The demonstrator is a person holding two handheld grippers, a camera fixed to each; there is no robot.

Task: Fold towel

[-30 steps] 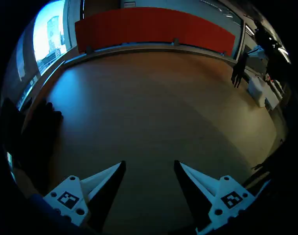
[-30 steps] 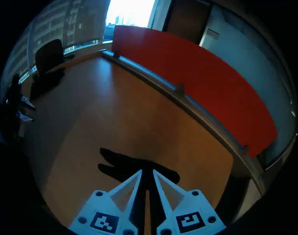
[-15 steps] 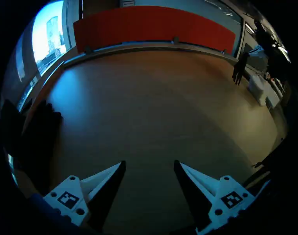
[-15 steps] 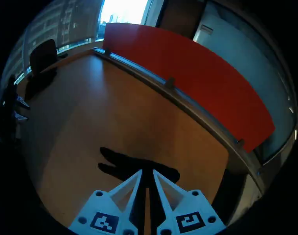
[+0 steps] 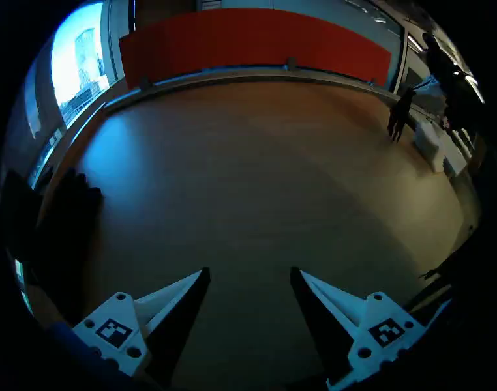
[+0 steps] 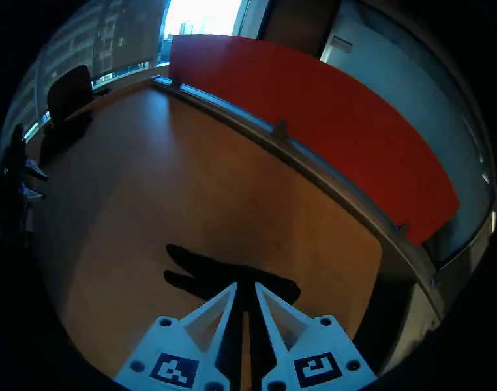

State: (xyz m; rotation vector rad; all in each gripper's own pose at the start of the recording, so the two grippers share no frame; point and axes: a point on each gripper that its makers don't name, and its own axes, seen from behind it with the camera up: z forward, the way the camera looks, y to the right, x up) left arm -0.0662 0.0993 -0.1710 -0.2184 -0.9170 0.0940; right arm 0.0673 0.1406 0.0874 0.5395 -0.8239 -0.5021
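My right gripper (image 6: 245, 287) has its white fingers nearly together, pinching a dark towel (image 6: 206, 270). The towel sticks out past the fingertips as a ragged dark shape above the wooden table (image 6: 150, 182). In the left gripper view, a dark strip of cloth (image 5: 398, 118) hangs at the far right edge of the table (image 5: 248, 163), under a dim shape that may be the other hand. My left gripper (image 5: 248, 274) stands open low over the bare tabletop, with nothing between its fingers.
A red partition (image 5: 248, 39) (image 6: 327, 98) on a metal rail borders the table's far side. A dark office chair (image 6: 69, 98) stands by the bright window, another dark chair (image 5: 66, 221) sits at the left. A white box (image 5: 431, 146) rests near the right edge.
The right gripper view has shifted slightly, with the partition sliding left; the towel stays pinched. The left gripper has barely moved and stays open.
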